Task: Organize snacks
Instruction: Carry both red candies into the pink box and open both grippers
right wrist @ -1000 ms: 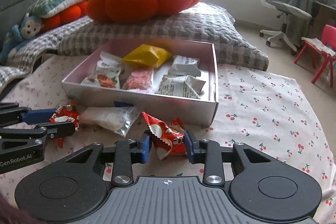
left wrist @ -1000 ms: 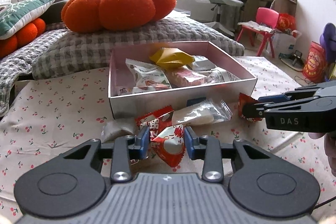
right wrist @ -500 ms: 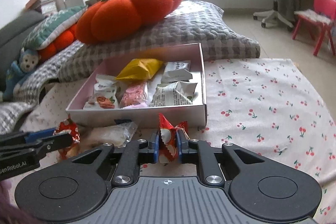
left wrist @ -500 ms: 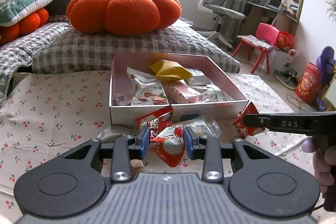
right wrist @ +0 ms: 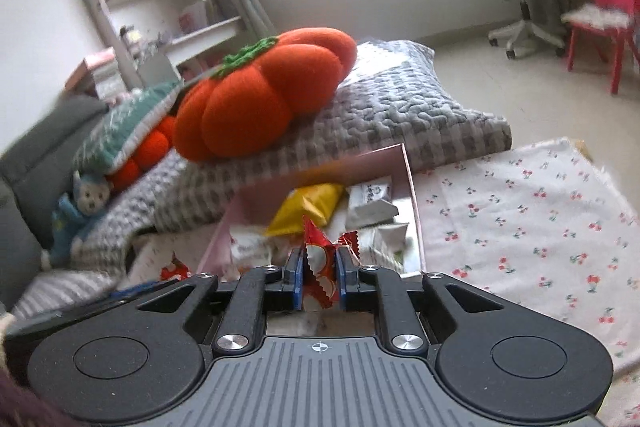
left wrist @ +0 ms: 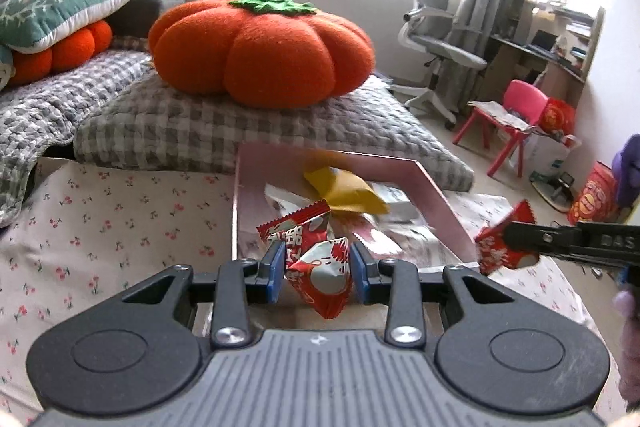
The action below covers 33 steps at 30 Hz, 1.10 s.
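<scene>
- The left gripper (left wrist: 318, 269) pinched a red-and-white snack packet (left wrist: 322, 277) between its blue pads; the packet hung tilted, its long axis running from upper left to lower right, one crimped corner pointing down below the pads.
- A second red packet (left wrist: 296, 227) stuck up just behind that one, touching the left pad, its long axis slanting up to the right; whether it was gripped too I could not tell.
- The right gripper (right wrist: 318, 281) had its jaws drawn close together, having just been closing, and they clamped a red candy wrapper (right wrist: 316, 267) edge-on, its long axis upright and its pointed end up.
- In the left wrist view the right gripper (left wrist: 506, 241) came in from the right edge, holding its wrapper (left wrist: 500, 247) just outside the near right corner of the pink box (left wrist: 440, 203).
- Beyond both grippers the box lay open on the cherry-print cloth (right wrist: 520, 219), near its far edge, with a yellow packet (right wrist: 308, 207) and white packets (right wrist: 370, 201) inside.
- Behind the box a grey checked cushion (left wrist: 200, 127) butted against its far wall, carrying an orange pumpkin pillow (left wrist: 260, 55).
- Farther off stood a grey office chair (left wrist: 440, 47) and a pink child's chair (left wrist: 516, 123).
</scene>
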### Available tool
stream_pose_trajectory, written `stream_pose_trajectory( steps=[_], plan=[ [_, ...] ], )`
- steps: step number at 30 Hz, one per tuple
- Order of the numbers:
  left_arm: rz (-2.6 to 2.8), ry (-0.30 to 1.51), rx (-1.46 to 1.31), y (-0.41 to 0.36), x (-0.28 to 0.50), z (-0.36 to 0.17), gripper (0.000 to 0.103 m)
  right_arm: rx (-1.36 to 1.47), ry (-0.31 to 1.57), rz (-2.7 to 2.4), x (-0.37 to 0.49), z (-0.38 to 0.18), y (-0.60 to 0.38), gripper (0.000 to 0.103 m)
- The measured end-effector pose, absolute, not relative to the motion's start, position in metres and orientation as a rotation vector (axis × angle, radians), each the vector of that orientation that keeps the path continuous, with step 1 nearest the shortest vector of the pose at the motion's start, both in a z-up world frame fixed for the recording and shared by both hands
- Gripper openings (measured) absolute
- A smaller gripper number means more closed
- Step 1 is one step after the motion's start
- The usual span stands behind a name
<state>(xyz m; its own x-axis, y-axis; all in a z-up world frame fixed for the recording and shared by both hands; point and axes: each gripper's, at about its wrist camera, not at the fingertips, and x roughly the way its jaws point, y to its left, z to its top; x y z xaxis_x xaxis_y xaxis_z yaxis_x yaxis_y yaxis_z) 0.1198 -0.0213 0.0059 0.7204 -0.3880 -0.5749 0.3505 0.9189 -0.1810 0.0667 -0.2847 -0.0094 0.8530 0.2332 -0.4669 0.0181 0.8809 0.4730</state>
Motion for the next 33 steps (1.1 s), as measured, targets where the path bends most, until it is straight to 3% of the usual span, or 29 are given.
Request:
stream_pose_trajectory(
  steps=[10,24,26,27,29,31,33],
  plan=[
    [-0.379,0.681,-0.094,-0.03,0.189,-0.002,0.032,0.654,0.577,0.069,0.118,-0.032,-0.308,0.016],
    [-0.318,0.709,-0.021,-0.045,0.236,-0.014,0.034,0.622,0.598,-0.003,0.167,-0.041,-0.316,0.018],
    [-0.331,0.702,-0.019,-0.047,0.237,-0.013,0.038,0.606,0.6,-0.011,0.168,-0.04,-0.314,0.021],
    [-0.336,0.693,-0.019,-0.047,0.235,-0.013,0.047,0.6,0.595,-0.01,0.167,-0.039,-0.313,0.023],
    [-0.332,0.686,-0.017,-0.047,0.232,-0.012,0.069,0.594,0.599,-0.008,0.166,-0.036,-0.312,0.042],
    [-0.328,0.684,-0.01,-0.046,0.227,-0.011,0.075,0.587,0.596,-0.015,0.162,-0.033,-0.311,0.058],
    [-0.329,0.699,-0.003,-0.043,0.225,-0.011,0.079,0.576,0.59,-0.024,0.157,-0.03,-0.312,0.064]
  ],
)
